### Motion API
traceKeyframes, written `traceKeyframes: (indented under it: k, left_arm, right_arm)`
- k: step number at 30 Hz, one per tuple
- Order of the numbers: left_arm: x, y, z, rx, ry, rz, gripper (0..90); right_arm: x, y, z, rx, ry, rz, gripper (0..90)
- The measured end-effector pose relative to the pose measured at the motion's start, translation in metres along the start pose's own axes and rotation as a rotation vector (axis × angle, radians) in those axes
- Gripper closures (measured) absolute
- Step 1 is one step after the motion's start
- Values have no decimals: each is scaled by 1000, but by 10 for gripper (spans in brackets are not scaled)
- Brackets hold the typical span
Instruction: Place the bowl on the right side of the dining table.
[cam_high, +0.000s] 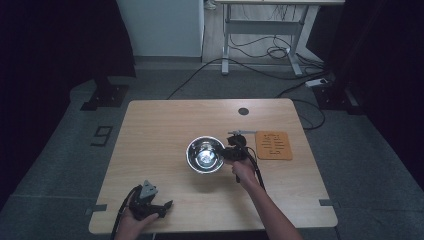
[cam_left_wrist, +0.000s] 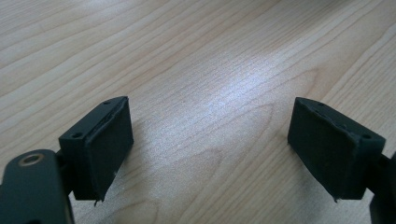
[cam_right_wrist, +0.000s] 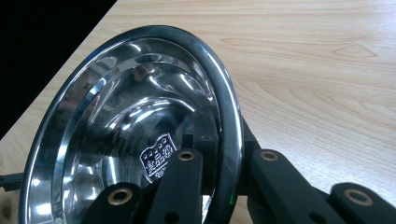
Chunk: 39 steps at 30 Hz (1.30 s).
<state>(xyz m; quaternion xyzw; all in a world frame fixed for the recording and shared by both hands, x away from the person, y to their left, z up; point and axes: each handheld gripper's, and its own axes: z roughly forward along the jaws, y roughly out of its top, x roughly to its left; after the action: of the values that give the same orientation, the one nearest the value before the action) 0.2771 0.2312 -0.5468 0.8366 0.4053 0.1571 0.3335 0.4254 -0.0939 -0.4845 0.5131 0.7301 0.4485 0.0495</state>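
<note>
Right gripper (cam_high: 231, 152) is clamped on the rim of the steel bowl (cam_high: 205, 154), one jaw inside the wall, one outside, at the bowl's 3 o'clock edge in the high view. The bowl sits near table (cam_high: 165, 125) centre; whether it is lifted clear of the wood I can't tell from above. In the right gripper view the bowl (cam_right_wrist: 140, 116) looks tilted, mouth turned toward the camera.

To do this step well: thin rim pinch on slick steel, so keep the squeeze steady, move slowly, avoid wrist snaps, or the bowl will pivot in the pads. Keep it clear of the cork mat (cam_high: 273, 145) at 3 o'clock.

Pose: right forearm comes in from 5 o'clock, wrist straight, gripper pointing toward 10.

Left gripper (cam_high: 150, 202) rests at the table's 7 o'clock corner, jaws wide apart, empty, bare wood between its pads (cam_left_wrist: 109, 149).
</note>
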Motion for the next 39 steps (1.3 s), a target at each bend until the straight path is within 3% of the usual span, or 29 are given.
traceKeyframes:
  k: [39]
  left_arm:
    - [0,0,0,-1,0,-1,136]
  right_arm:
    - [-44,12,-32,-51,-72,54,861]
